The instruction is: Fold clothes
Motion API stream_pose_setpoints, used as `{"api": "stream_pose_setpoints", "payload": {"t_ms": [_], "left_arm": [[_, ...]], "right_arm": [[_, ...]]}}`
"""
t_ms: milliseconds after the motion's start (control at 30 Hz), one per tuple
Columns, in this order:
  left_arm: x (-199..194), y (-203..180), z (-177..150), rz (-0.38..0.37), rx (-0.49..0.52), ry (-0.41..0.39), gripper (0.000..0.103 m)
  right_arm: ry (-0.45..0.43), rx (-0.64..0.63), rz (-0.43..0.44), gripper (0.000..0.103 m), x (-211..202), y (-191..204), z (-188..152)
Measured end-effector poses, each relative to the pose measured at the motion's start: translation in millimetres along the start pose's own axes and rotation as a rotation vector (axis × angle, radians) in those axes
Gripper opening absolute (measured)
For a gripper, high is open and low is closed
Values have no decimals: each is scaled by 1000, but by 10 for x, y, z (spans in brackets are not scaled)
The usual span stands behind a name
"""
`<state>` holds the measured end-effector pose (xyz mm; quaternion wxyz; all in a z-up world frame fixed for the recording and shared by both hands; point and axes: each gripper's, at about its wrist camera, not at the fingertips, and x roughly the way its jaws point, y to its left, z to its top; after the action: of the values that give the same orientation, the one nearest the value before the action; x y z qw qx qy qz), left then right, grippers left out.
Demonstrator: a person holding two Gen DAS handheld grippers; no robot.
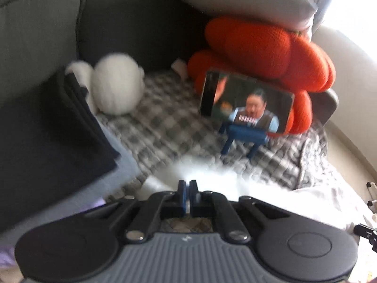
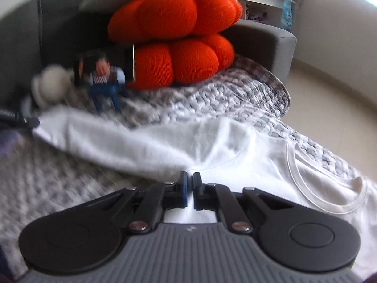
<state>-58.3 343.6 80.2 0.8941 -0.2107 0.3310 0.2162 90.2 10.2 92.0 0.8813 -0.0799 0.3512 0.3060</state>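
A white T-shirt lies across the checked blanket, its round collar to the right. My right gripper is shut on a pinch of the shirt, and creases in the fabric run to its tips. A long fold stretches left from there toward a dark part at the frame's edge. In the left wrist view the same white T-shirt is blurred just ahead of my left gripper. Its jaws are together with white cloth between them.
A stack of folded dark clothes sits at the left. A phone on a blue stand leans against an orange knotted cushion. A white plush rests by the grey sofa back. Floor shows right.
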Motion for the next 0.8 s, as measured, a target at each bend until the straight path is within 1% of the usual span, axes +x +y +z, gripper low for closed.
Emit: {"api": "stream_pose_setpoints", "payload": {"t_ms": [33, 100, 133, 167, 200, 233, 333, 367, 400, 433, 467, 500, 533, 567, 600, 700, 767, 800], "left_arm": [[-54, 22, 22, -7, -2, -2, 1], [-78, 18, 12, 13, 24, 1, 0], [-89, 14, 6, 25, 38, 3, 0], [-69, 20, -7, 25, 37, 20, 0], [-47, 27, -20, 25, 34, 38, 0], [-25, 35, -34, 25, 32, 56, 1], [21, 49, -76, 24, 23, 100, 4], [11, 43, -97, 32, 30, 101, 8], [1, 37, -119, 41, 37, 101, 15], [0, 28, -142, 54, 48, 102, 19], [-1, 19, -165, 68, 60, 104, 31], [9, 13, -192, 82, 72, 107, 41], [33, 13, -211, 98, 82, 114, 45], [61, 17, -220, 120, 84, 120, 52], [90, 22, -228, 142, 87, 125, 56], [194, -1, -263, 200, 113, 126, 59], [307, -24, -312, 235, 143, 145, 58], [366, -35, -341, 249, 157, 157, 56]], "right_arm": [[-1, 8, 14, 5, -30, -24, 10], [22, 17, 21, 5, -17, -44, 10], [47, 7, 19, 5, 20, -35, 2], [78, -8, 15, 7, 68, -18, -8], [102, -38, 9, 11, 124, 24, -47], [101, -70, 7, 16, 136, 77, -72], [67, -157, 6, 17, 107, 234, -110], [45, -145, 13, 17, 75, 222, -95], [18, -114, 23, 20, 32, 180, -66], [-9, -83, 33, 22, -10, 138, -37], [-21, -52, 26, 24, -21, 95, -15], [-27, -20, 9, 24, -16, 51, 5], [-22, 1, 0, 24, -3, 14, 5], [-6, 10, -8, 24, 30, -7, -8], [13, 17, -17, 24, 70, -23, -22], [84, 31, 9, 25, 225, -12, -110], [122, 11, -6, 31, 348, 75, -214], [116, -18, -27, 33, 368, 136, -269]]}}
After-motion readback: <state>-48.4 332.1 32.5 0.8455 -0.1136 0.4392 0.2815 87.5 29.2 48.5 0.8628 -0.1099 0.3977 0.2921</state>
